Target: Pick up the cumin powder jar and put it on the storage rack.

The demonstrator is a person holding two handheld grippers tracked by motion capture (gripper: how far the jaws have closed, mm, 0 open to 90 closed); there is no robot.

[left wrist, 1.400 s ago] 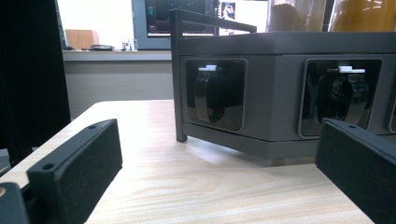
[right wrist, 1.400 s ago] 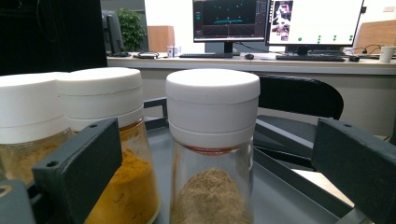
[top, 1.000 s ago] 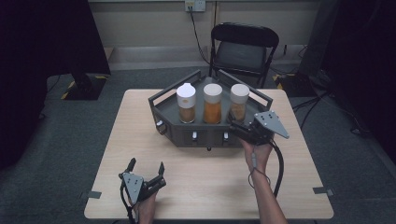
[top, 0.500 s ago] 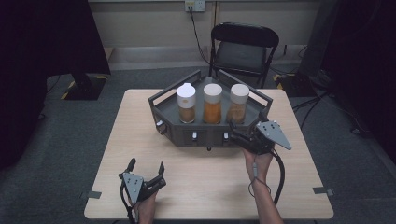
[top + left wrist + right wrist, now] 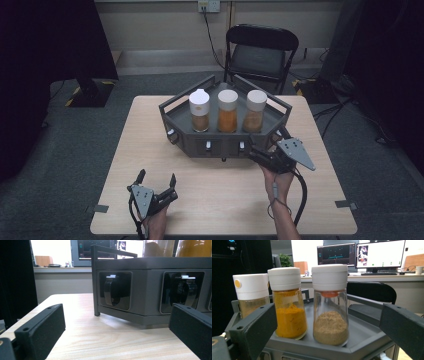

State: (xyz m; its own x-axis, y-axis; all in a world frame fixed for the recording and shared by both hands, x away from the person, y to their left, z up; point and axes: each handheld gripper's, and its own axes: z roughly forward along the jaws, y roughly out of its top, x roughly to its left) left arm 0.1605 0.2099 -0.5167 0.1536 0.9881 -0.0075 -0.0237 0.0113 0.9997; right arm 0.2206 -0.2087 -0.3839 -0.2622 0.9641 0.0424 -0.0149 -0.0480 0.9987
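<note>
My right fingers (image 5: 252, 337) are wide, facing three white-capped jars (image 5: 330, 305) in the grey tray (image 5: 272, 120); my left fingers (image 5: 172, 181) are wide too.

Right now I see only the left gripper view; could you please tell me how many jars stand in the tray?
Observer: Three stand in a row in the tray: left jar, middle jar, right jar.
Operator: Thank you. Where is the right gripper?
Observer: The right gripper is off the tray's front right corner, jaws open, holding nothing.
Operator: What fills the middle jar?
Observer: Orange-yellow powder, under a white cap.
</note>
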